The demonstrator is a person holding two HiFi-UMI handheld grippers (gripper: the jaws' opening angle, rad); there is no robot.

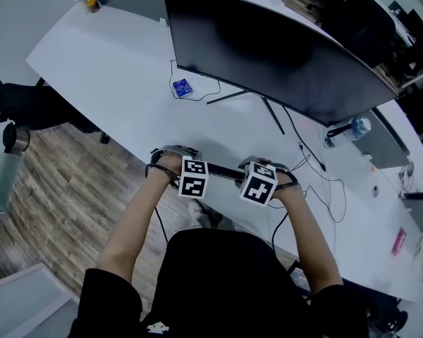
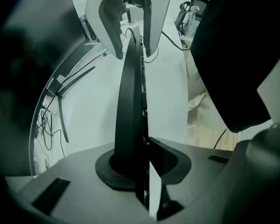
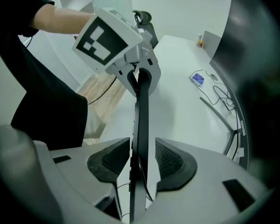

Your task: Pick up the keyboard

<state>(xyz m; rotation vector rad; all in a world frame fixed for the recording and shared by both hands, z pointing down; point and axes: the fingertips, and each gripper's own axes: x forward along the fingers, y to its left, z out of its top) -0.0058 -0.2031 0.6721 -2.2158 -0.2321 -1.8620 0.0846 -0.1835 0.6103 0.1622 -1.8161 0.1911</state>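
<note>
Office: curved monitor, white desk.

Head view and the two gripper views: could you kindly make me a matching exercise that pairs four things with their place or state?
Things:
1 left gripper
2 right gripper
3 blue packet
4 bottle

Places or states:
A on the desk, before the monitor's left half
B pads apart, not clamping the keyboard between them
C beside the monitor's right end
D pads pressed on the keyboard

Pairs: 1-D; 2-B; 3-A; 4-C
</note>
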